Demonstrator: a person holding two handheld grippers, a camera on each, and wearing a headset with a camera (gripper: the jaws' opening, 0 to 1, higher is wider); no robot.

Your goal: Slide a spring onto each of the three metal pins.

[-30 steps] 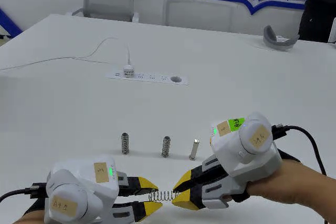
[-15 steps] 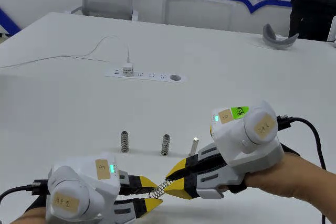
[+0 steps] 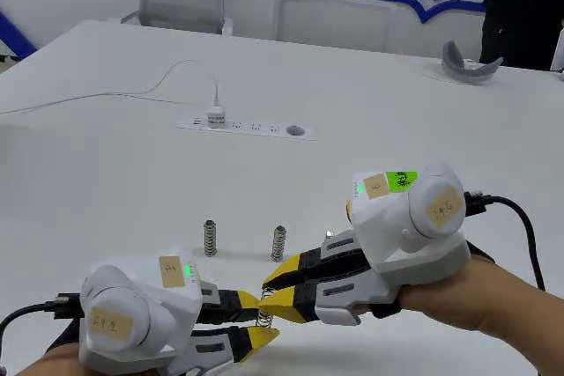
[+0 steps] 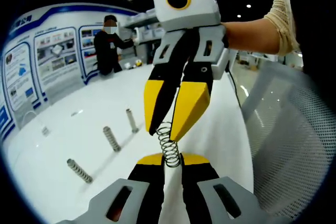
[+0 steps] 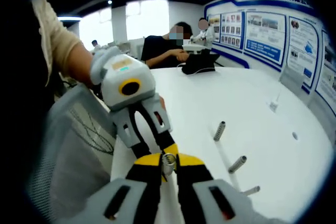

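Currently the left gripper and right gripper each have fingers clamped on one end of the spring, near the bare pin. Best to release one end, then lower it upright and coaxial.

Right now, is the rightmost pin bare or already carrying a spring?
Bare: the rightmost pin is smooth, no coils; the middle pin and left pin wear springs.

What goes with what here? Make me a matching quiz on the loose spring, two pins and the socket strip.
1 loose spring
2 leftmost pin
3 rightmost pin
4 socket strip

A bare
B has a plug in it
C wears its own coil
D between left gripper and right gripper

Pairs: 1-D, 2-C, 3-A, 4-B
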